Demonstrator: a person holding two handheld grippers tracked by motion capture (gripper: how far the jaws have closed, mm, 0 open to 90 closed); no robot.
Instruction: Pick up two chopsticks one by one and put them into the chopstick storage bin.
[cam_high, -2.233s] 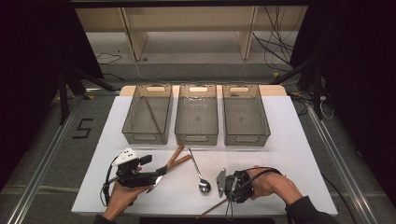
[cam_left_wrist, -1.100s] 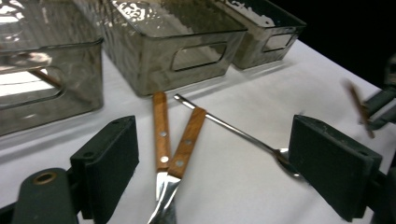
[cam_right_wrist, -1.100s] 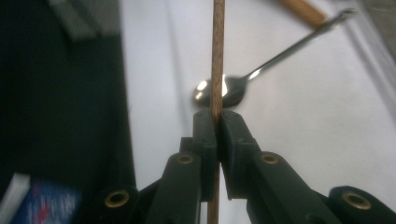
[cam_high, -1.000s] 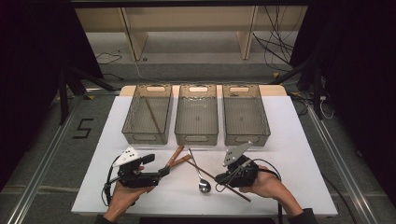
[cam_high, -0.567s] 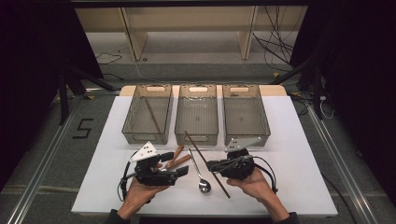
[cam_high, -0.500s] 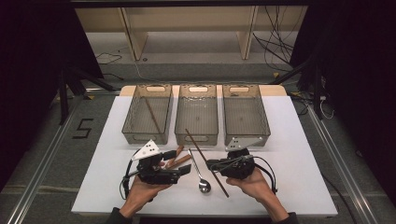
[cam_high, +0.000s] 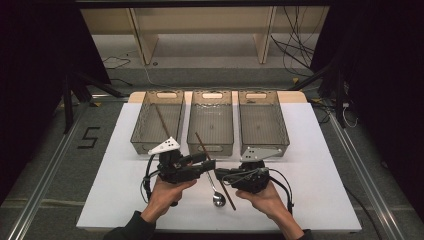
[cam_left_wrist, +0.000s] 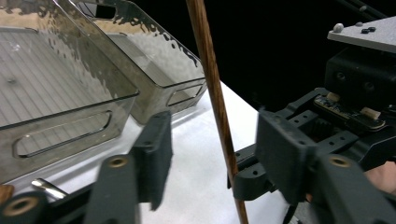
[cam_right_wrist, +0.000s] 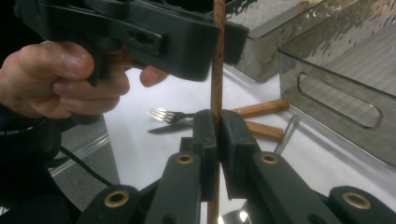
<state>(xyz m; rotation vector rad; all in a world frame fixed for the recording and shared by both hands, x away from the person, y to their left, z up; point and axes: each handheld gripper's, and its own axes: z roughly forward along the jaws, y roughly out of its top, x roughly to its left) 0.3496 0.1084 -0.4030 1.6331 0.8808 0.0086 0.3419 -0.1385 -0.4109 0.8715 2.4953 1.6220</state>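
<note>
Behind two grippers — three bins (cam_high: 212, 117), one held chopstick (cam_high: 214, 168).

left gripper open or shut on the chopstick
Open. In the left gripper view, the left gripper's jaws stand apart either side of the wooden chopstick, touching neither. The right gripper clamps it.

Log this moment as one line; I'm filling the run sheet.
right gripper: shut on chopstick | left gripper: open around the chopstick, not clamped | spoon: on table | left bin: holds one stick
</note>
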